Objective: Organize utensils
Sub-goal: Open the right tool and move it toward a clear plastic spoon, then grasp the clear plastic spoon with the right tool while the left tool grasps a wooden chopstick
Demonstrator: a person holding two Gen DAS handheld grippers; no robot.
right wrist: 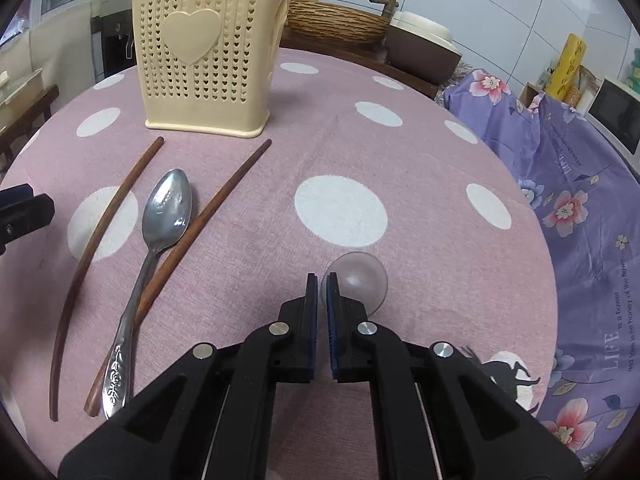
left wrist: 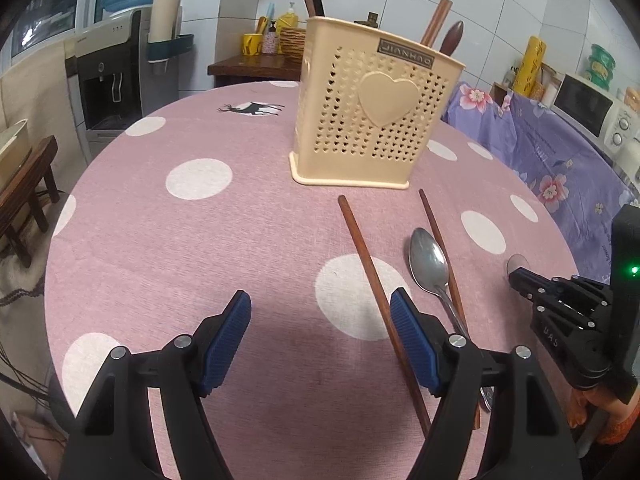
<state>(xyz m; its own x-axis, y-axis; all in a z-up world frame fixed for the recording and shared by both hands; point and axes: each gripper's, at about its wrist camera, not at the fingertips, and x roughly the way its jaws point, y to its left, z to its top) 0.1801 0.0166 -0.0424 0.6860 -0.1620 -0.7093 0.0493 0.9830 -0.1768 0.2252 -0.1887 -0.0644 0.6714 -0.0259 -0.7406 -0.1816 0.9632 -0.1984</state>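
A cream perforated utensil holder [left wrist: 372,120] [right wrist: 208,60] stands on the pink dotted tablecloth [left wrist: 180,248], with brown handles [left wrist: 436,24] sticking out of it. In front of it lie two brown chopsticks [left wrist: 370,280] [left wrist: 431,220] and a metal spoon [left wrist: 428,260] between them. My left gripper [left wrist: 320,304] is open just above the cloth; the nearer chopstick runs along the inside of its right finger [left wrist: 412,336]. My right gripper [right wrist: 322,280] [left wrist: 516,276] is shut with nothing in it, to the right of the spoon [right wrist: 168,208] and chopsticks [right wrist: 104,220] [right wrist: 208,216].
A clear suction cup [right wrist: 360,280] lies on the cloth by the right gripper's tip. A purple flowered cover [right wrist: 580,200] drapes furniture at the right. A water dispenser [left wrist: 116,80] stands at the left, a woven basket [right wrist: 336,20] behind the table.
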